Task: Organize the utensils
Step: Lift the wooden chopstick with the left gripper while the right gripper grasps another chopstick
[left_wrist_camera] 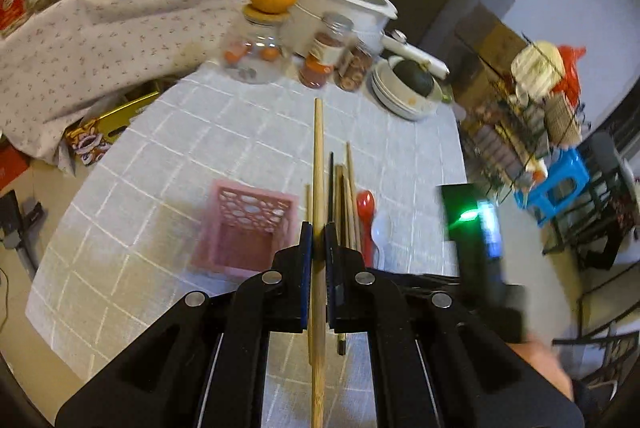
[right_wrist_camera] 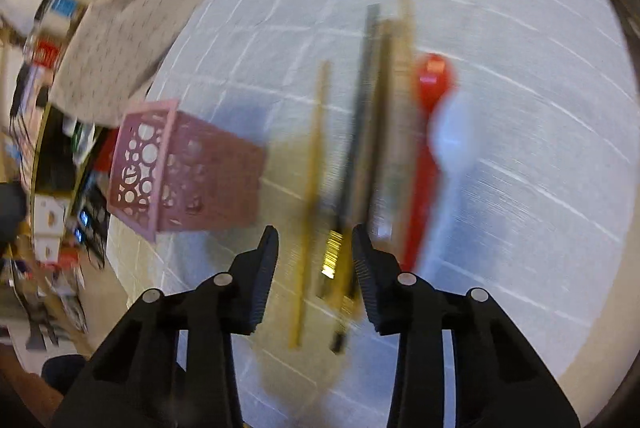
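L gripper (left_wrist_camera: 319, 244): jaws clamped on one wooden chopstick (left_wrist_camera: 319, 164), stick runs straight away from cam, lifted above table. R gripper (right_wrist_camera: 315, 252): jaws partly apart, nothing pinched; poised over near ends of loose chopsticks (right_wrist_camera: 372, 132), view blurred. Pink basket (left_wrist_camera: 244, 228) just left of utensil pile, on grid tablecloth (left_wrist_camera: 200, 148). Red spoon (right_wrist_camera: 430, 116) and white spoon (right_wrist_camera: 456, 140) lie side by side at right of pile. Far: jars (left_wrist_camera: 256, 52), bowls (left_wrist_camera: 404, 92).
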`<state>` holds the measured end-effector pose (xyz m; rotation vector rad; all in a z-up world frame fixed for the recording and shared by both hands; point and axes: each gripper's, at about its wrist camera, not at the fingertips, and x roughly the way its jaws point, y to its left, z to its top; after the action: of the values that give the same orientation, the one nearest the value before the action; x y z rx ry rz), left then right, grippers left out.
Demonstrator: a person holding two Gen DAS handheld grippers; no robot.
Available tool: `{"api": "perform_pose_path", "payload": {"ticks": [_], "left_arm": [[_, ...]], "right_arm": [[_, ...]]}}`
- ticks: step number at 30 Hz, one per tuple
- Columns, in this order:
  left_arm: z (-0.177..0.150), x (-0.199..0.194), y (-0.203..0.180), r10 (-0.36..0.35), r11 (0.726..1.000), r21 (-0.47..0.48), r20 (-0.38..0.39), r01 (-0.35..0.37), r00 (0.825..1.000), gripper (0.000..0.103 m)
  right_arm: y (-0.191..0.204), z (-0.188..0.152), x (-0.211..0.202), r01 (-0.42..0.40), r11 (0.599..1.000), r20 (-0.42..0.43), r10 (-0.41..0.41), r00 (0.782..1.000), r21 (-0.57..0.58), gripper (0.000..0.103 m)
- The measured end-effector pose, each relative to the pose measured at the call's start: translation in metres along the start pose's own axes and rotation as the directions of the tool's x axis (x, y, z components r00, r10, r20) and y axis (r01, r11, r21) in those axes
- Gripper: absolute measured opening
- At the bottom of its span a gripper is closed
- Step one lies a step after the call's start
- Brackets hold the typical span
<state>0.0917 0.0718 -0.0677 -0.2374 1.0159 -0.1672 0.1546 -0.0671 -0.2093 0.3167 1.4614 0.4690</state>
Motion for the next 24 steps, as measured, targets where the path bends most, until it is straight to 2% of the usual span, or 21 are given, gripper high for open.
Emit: {"api": "perform_pose_path", "payload": {"ticks": [6,8,9,11,18,23,24], "left_arm": [[0.013,-0.008,0.029,-0.011,0.998,-0.065,0.031,0.013,0.999,0.005],[0.016,-0.011,0.036,-0.015,0.996,-0.083,0.043,0.018,0.999,0.005],[0.018,-0.013,0.039,-0.012,0.996,-0.088,0.05,0.017,0.999,0.005],[0.02,-0.015,0.043,-0.011,0.995,-0.098,0.062,0.017,0.998,0.005],[0.033,-0.017,0.044,-0.022,0.993,-0.111,0.108,0.034,0.994,0.005],[0.047,-0.016,0.043,-0.008,0.993,-0.113,0.161,0.026,0.987,0.005],[0.051,-0.016,0.042,-0.009,0.993,-0.111,0.192,0.031,0.981,0.005]], "right_arm": [[0.02,0.033,0.041,0.039,0.999,-0.024,-0.04,0.999,-0.022,0.03],[0.024,0.039,0.048,0.117,0.992,-0.004,-0.117,0.993,-0.043,0.024],[0.022,0.039,0.053,0.171,0.984,-0.035,-0.173,0.984,-0.045,0.018],[0.017,0.039,0.051,0.169,0.985,-0.024,-0.169,0.985,-0.021,0.008],[0.011,0.032,0.032,0.124,0.992,0.0,-0.124,0.992,-0.001,0.007],[0.005,0.033,-0.009,0.057,0.998,0.09,-0.058,0.994,0.012,0.007],[0.003,0.032,-0.02,0.041,0.999,0.116,-0.042,0.992,0.009,0.007]]}}
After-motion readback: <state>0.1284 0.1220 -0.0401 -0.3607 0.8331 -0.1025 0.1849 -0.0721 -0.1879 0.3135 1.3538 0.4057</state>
